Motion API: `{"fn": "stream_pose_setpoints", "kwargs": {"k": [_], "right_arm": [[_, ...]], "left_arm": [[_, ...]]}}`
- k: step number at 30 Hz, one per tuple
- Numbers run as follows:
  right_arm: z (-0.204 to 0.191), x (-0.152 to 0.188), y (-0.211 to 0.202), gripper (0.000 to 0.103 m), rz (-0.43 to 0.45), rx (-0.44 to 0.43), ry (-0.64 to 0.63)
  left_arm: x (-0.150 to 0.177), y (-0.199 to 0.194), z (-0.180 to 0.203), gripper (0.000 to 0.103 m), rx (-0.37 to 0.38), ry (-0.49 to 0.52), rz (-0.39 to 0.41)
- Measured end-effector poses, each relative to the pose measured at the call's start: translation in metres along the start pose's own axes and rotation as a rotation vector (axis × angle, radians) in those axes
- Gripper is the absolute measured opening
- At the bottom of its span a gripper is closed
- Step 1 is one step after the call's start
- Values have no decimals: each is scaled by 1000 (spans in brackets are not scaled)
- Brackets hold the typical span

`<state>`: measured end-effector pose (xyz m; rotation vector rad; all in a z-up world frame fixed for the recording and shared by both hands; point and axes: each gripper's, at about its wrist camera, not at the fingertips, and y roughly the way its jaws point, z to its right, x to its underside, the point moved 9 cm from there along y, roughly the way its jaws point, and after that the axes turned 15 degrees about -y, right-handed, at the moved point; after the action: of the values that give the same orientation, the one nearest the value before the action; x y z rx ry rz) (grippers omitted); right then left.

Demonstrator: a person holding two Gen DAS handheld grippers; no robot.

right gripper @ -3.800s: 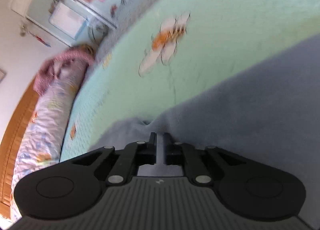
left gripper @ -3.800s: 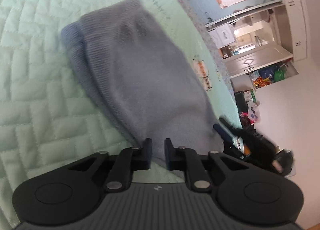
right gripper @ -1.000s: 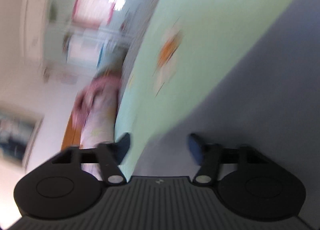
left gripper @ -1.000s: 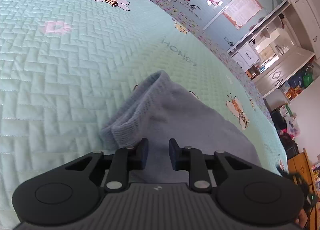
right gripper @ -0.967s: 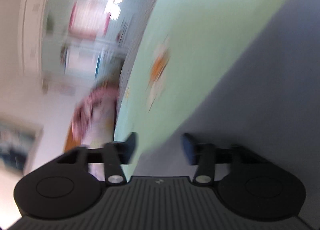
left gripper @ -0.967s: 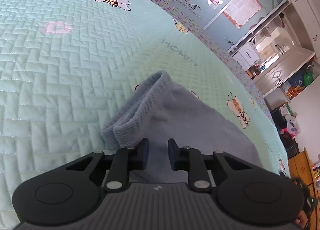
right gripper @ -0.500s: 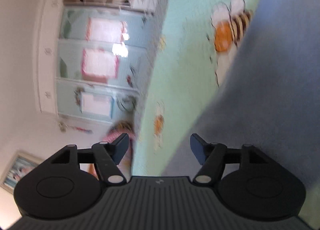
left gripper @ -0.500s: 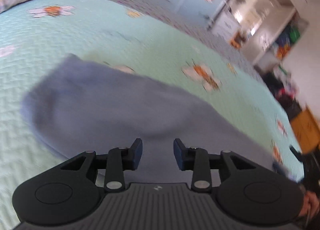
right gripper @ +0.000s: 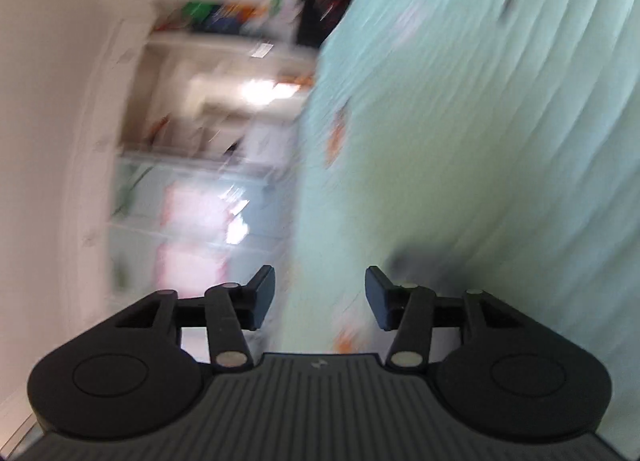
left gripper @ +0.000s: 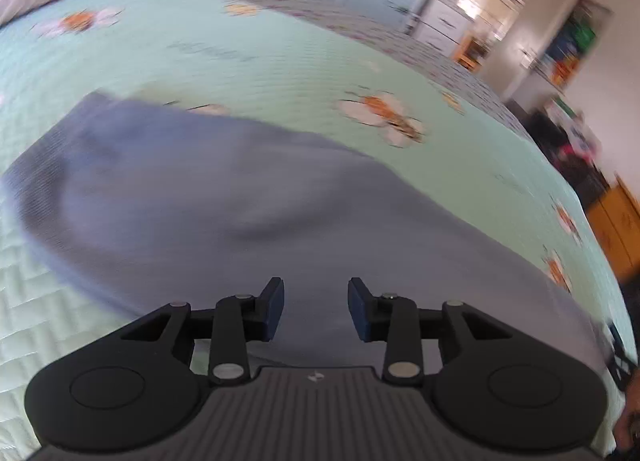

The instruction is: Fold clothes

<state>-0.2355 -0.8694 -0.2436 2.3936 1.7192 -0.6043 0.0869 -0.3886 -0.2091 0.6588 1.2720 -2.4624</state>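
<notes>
Both grippers just let go: left gripper [left gripper: 315, 303] hangs part-open and empty over the blue-grey knit garment [left gripper: 224, 205], now lying folded on the mint quilt [left gripper: 248, 57]. Right gripper [right gripper: 320, 293], wide and empty, has swung away, so this fold looks done

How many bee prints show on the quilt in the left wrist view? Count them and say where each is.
At least 3, blur permitting: one far left near the pillow, one right of centre beyond the grey garment, one at the right edge. The garment may hide more.
</notes>
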Motion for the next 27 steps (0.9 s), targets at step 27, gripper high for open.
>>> {"fn": "stream_pose_setpoints", "kwargs": {"k": [27], "right_arm": [[-22, -27, 15, 63, -762, 284, -1257]], "left_arm": [[40, 12, 36, 41, 29, 42, -97]]}}
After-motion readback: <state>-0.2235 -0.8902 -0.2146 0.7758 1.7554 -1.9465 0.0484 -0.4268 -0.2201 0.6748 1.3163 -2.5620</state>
